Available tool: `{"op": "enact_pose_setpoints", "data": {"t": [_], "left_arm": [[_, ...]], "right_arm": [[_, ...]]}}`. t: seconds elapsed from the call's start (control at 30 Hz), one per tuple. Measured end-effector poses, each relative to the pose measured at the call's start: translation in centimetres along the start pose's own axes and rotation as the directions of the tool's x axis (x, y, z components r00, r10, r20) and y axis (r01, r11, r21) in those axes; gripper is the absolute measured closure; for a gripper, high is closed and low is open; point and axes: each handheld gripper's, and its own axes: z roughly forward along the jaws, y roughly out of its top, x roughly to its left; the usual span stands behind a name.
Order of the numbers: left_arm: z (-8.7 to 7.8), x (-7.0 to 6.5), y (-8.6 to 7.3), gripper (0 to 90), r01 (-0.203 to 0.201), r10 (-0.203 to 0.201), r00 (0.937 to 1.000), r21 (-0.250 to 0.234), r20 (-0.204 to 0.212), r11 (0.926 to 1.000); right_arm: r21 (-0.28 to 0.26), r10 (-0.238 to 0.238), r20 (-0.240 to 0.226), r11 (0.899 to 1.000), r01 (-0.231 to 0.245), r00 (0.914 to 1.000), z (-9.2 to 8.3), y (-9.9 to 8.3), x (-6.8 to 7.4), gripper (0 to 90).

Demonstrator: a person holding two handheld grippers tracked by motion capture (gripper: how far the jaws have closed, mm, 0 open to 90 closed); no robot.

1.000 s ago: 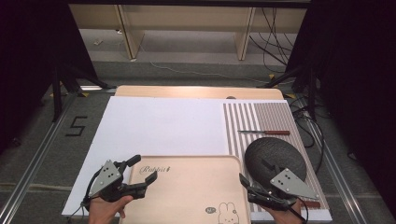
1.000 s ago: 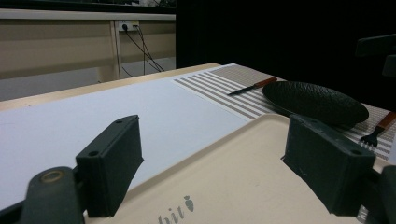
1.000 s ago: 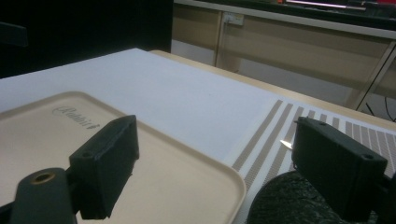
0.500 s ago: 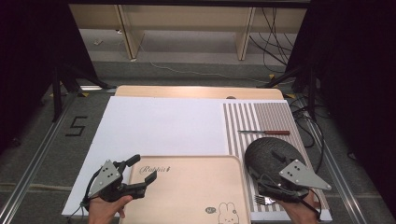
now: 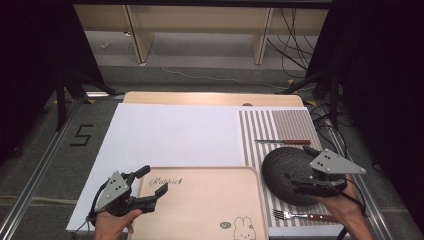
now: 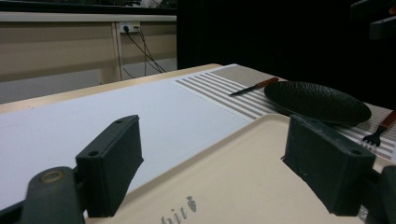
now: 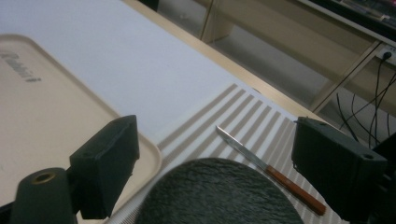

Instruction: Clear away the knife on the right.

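Plate [image 5: 286, 172]: round, black, rough-textured; right hand-held gripper [image 5: 295, 183] open above it.

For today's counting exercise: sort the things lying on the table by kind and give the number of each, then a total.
Trays: 1, the beige tray
Plates: 1, the black plate
Knives: 1, the knife
Forks: 1, the fork
Striped mats: 1, the striped mat
Total: 5

Grey floor [image 5: 47, 155], wooden shelving [image 5: 200, 22].

Black textured plate [image 5: 287, 172], striped brown-and-white mat [image 5: 280, 125], beige tray [image 5: 200, 205] with rabbit print.
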Motion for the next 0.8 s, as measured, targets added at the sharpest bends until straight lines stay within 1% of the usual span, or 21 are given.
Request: {"op": "enact_pose_setpoints", "data": {"t": [0.03,0.13,0.17,0.2,0.23,0.27,0.3,0.33,0.37,0.4,0.47,0.5,0.53,0.57,0.63,0.67,0.7,0.73,0.77,0.8], "left_arm": [[0.0,0.0,0.0,18.3,0.001,-0.001,1.0000,0.000,0.000,1.0000],[0.0,0.0,0.0,18.2,0.001,-0.001,1.0000,-0.001,0.000,1.0000],[0.0,0.0,0.0,18.2,0.001,-0.001,1.0000,-0.001,0.001,1.0000],[0.0,0.0,0.0,18.3,0.000,0.000,1.0000,-0.002,0.001,1.0000],[0.0,0.0,0.0,18.2,0.000,0.000,1.0000,-0.002,0.001,1.0000],[0.0,0.0,0.0,18.2,0.000,0.000,1.0000,0.000,0.000,1.0000],[0.0,0.0,0.0,18.3,0.000,0.000,1.0000,0.000,0.000,1.0000],[0.0,0.0,0.0,18.3,0.000,0.000,1.0000,-0.001,0.000,1.0000],[0.0,0.0,0.0,18.2,-0.001,0.001,1.0000,-0.001,0.000,1.0000],[0.0,0.0,0.0,18.3,-0.003,0.003,1.0000,-0.002,0.001,1.0000],[0.0,0.0,0.0,18.2,-0.001,0.001,1.0000,-0.003,0.002,1.0000],[0.0,0.0,0.0,18.2,-0.001,0.001,1.0000,-0.003,0.002,1.0000],[0.0,0.0,0.0,18.2,0.000,0.000,1.0000,-0.002,0.002,1.0000],[0.0,0.1,0.0,18.3,0.000,0.000,1.0000,-0.002,0.002,1.0000],[0.0,0.1,0.0,18.2,0.000,0.000,1.0000,-0.002,0.002,1.0000],[0.0,0.0,0.0,18.2,-0.001,0.001,1.0000,-0.002,0.003,1.0000],[0.0,0.0,0.0,18.2,-0.001,0.001,1.0000,-0.002,0.002,1.0000],[0.0,0.1,0.0,18.2,-0.001,0.001,1.0000,-0.009,0.007,1.0000],[0.0,0.1,0.0,18.3,-0.004,0.004,1.0000,-0.002,0.001,1.0000],[0.0,0.1,0.0,18.2,-0.002,0.002,1.0000,-0.003,0.002,1.0000]], "right_arm": [[0.038,-0.026,-0.002,0.999,0.026,0.9997,0.0,0.4,-0.8,15.9],[0.068,-0.049,0.012,0.997,0.048,0.9987,0.0,1.0,-1.9,15.9],[0.068,-0.049,0.012,0.997,0.048,0.9987,0.0,1.0,-1.9,15.9],[0.104,-0.058,0.008,0.993,0.057,0.9983,0.1,1.4,-2.5,16.0],[0.104,-0.058,0.008,0.993,0.057,0.9983,0.1,1.4,-2.5,16.0],[0.137,-0.085,0.005,0.987,0.084,0.9963,0.3,1.7,-2.9,16.1],[0.146,-0.105,0.001,0.984,0.104,0.9945,0.4,1.8,-3.1,16.3],[0.146,-0.105,0.001,0.984,0.104,0.9945,0.4,1.8,-3.1,16.3],[0.174,-0.134,-0.014,0.975,0.134,0.9909,0.8,1.9,-3.5,16.8],[0.191,-0.131,-0.015,0.973,0.132,0.9912,0.9,2.0,-3.5,16.8],[0.220,-0.170,-0.028,0.960,0.172,0.9851,1.3,2.1,-3.8,16.9],[0.220,-0.170,-0.028,0.960,0.172,0.9851,1.3,2.1,-3.8,16.9],[0.224,-0.168,-0.015,0.960,0.167,0.9857,1.6,2.1,-3.8,16.9],[0.256,-0.174,-0.038,0.950,0.178,0.9840,1.9,2.2,-4.1,16.8],[0.259,-0.178,-0.039,0.949,0.182,0.9833,2.2,2.2,-4.2,16.9],[0.285,-0.194,-0.052,0.937,0.201,0.9797,2.7,2.3,-4.6,16.9],[0.293,-0.204,-0.056,0.933,0.212,0.9773,3.0,2.3,-4.8,17.0],[0.293,-0.204,-0.056,0.933,0.212,0.9773,3.0,2.3,-4.8,17.0],[0.301,-0.211,-0.056,0.928,0.218,0.9758,3.3,2.3,-5.1,17.1],[0.310,-0.217,-0.066,0.923,0.227,0.9740,3.5,2.4,-5.3,17.1]]}}
